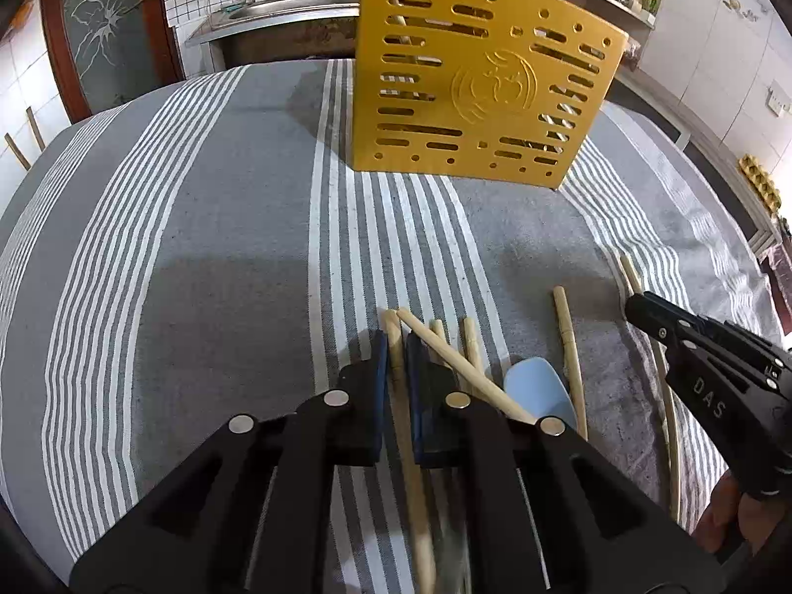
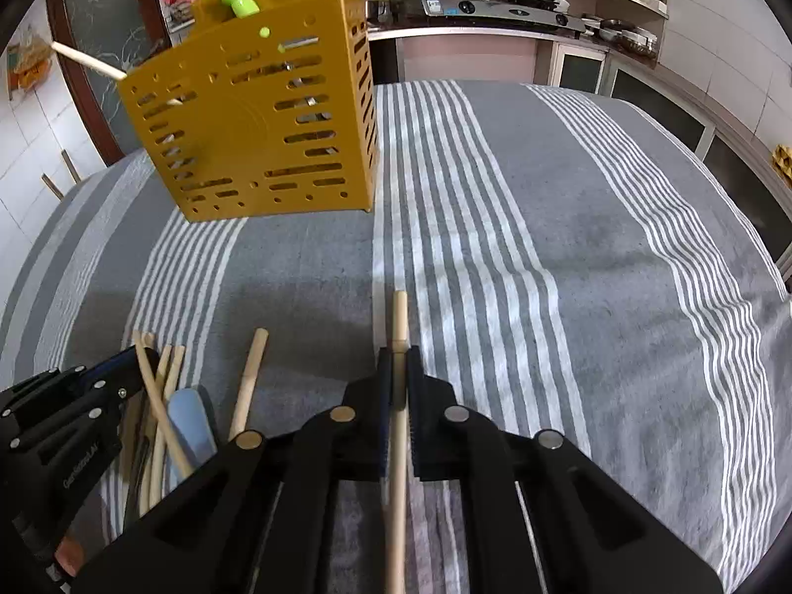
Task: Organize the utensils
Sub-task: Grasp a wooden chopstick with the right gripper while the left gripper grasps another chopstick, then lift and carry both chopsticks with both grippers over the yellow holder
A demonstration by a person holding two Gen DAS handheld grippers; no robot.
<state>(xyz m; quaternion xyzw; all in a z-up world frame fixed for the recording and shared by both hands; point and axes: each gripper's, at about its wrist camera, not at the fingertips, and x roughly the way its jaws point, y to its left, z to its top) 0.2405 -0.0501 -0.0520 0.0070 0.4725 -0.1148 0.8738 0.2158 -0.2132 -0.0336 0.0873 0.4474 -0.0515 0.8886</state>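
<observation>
The pick-up step is in hand — a wooden chopstick point(image 1: 402, 396) is clamped by the left gripper point(image 1: 396, 371) and another chopstick point(image 2: 399, 346) by the right gripper point(image 2: 399, 376), low over the striped counter point(image 2: 594, 247) — and a lift toward the yellow utensil holder point(image 2: 257, 119) is called for next.

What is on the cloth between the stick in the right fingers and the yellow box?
Nothing. In the right wrist view, only bare striped cloth lies between the stick and the yellow box.
</observation>
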